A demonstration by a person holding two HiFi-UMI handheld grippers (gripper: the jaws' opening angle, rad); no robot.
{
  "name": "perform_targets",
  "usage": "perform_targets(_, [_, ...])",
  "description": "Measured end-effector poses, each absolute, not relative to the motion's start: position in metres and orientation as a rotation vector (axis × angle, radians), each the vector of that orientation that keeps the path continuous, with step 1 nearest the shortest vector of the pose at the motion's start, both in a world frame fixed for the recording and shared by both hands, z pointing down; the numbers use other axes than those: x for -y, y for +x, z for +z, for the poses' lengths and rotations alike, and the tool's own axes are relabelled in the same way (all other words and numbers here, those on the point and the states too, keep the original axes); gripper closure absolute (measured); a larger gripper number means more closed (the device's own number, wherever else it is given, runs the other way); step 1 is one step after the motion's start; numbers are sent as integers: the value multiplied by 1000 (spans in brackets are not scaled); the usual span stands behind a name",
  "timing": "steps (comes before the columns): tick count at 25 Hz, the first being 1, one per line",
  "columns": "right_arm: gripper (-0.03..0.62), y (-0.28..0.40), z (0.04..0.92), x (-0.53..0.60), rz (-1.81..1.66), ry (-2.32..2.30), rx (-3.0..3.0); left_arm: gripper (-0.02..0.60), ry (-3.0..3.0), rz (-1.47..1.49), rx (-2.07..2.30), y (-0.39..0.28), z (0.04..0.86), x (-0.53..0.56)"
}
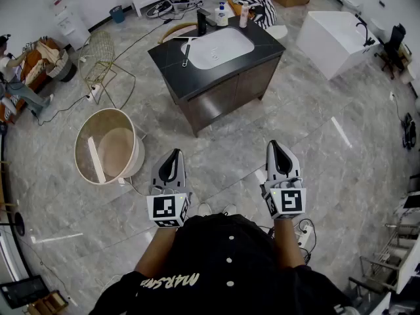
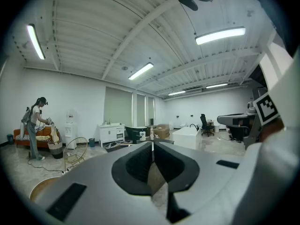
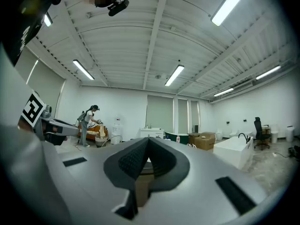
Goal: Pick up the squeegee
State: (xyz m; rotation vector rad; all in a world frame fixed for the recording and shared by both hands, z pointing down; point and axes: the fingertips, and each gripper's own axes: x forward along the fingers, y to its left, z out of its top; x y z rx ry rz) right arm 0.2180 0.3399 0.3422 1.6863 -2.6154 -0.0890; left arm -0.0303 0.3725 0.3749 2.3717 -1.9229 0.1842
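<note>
At the far left edge of the head view, a person (image 1: 13, 77) beside an orange sofa (image 1: 34, 56) is partly cut off by the frame. Nearer in are a wire basket (image 1: 100, 56) and, below it on the marble floor (image 1: 341, 149), a round tub (image 1: 85, 143) with a pale slat (image 1: 96, 159) leaning inside.

The left tool (image 1: 174, 153) is held low in front of the wearer's dark shirt (image 1: 223, 261). In the left gripper view, the left tool (image 2: 152, 144) is clenched, tips meeting, with nothing between them.

The squeegee (image 1: 186, 54) lies flat on the dark table (image 1: 262, 44), just left of the white sink (image 1: 220, 48) and well apart from both tools. It is small and slim here, and its blade end is hard to tell from its handle. In both gripper views it cannot be made out, because each tool's own grey body covers the lower half. Bottles (image 1: 222, 15) stand along the table's back edge, their labels too small to read.

The right tool (image 1: 275, 144) is level with the left one. Seen in the right gripper view (image 3: 148, 138), it is also clenched and empty.

Farther right stands a white bathtub (image 1: 328, 41), and an office chair (image 1: 394, 41) sits near the frame's edge.
</note>
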Motion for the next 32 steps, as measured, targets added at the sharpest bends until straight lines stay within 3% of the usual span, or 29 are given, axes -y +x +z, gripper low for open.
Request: perform_targets(32, [597, 235, 375, -301, -48, 1539, 2711, 561, 2249, 203, 1999, -8, 398, -355])
